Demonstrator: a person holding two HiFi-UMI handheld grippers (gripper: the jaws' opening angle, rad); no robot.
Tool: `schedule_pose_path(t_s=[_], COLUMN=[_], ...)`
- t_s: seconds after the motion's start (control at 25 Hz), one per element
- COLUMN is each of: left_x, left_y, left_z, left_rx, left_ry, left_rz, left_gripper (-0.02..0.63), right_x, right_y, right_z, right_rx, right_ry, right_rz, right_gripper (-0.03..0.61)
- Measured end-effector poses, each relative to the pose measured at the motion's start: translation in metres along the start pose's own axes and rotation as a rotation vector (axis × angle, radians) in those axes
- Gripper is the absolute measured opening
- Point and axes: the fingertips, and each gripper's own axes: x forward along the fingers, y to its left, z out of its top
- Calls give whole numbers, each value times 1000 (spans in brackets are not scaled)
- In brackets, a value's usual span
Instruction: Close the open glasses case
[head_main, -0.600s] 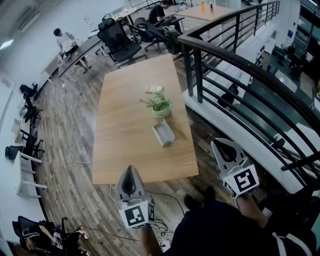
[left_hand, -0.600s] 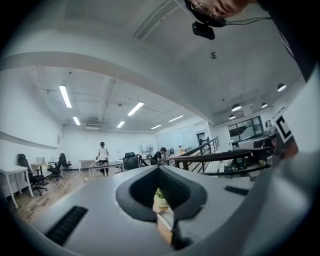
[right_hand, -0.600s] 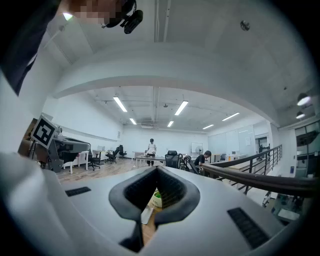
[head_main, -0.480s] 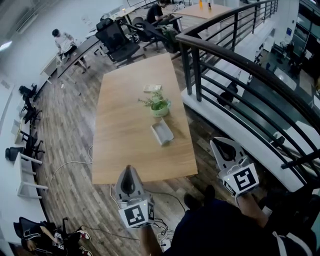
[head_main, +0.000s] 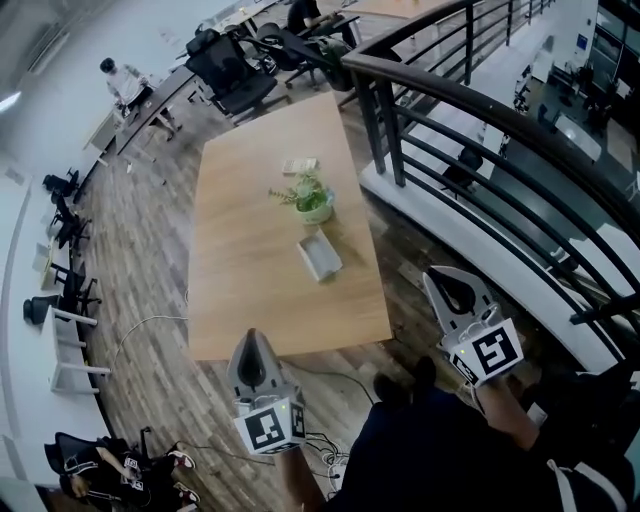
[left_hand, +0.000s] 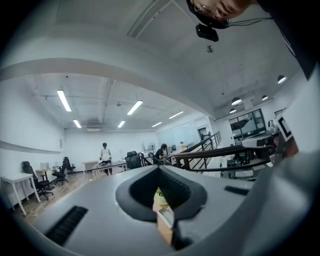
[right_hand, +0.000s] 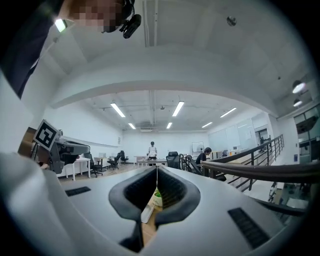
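Head view, table: the wooden table (head_main: 250, 250) stands ahead of me. Both my grippers are short of its near edge, over the plank floor (head_main: 140, 260).
Head view, case: the open case (head_main: 320, 258) lies on the table's right half, well apart from both grippers.
Head view, neighbours: a potted plant (head_main: 312, 203) stands just beyond the case, and a small box (head_main: 299, 166) lies beyond that.
Head view, left gripper (head_main: 252, 337): its jaws are together and empty, aimed at the table's near edge.
Head view, right gripper (head_main: 441, 277): its jaws are together and empty. It is off the table's near right corner, near the dark railing (head_main: 450, 100) that runs along that side.
Head view, around: office chairs (head_main: 235, 70) and a person (head_main: 118, 75) at a far desk; a cable (head_main: 140, 325) lies on the floor.
Left gripper view: the jaw tips meet. Through the opening behind them I see the case with the plant right behind it. My right gripper shows at the right edge.
Right gripper view: the jaws meet in a thin line. The case sits low and left in the opening, with the plant above it. The railing sweeps in from the right, and my left gripper is at the left.
Head view only: the box and the cable.
Gripper views only: ceiling lights (right_hand: 176, 108).
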Motion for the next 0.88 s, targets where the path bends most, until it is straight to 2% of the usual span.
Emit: schedule_pose_path(t_s=[0.36, 0.56, 0.72, 0.88], left_x=[1, 17, 42, 61], left_y=[-24, -18, -20, -16], left_z=[-4, -21, -29, -36], left_rx=[84, 73, 67, 29], left_ry=[43, 51, 29, 23], left_rz=[-5, -17, -61, -102], left_gripper=[0, 0, 0, 0], right_x=[-9, 6, 22, 39], right_y=[-11, -12, -11, 2], right_z=[-39, -56, -48, -47], right_rx=[81, 97, 67, 48], right_ry=[36, 53, 35, 61], right_rz=[39, 31, 18, 20], right_gripper=[14, 14, 14, 14])
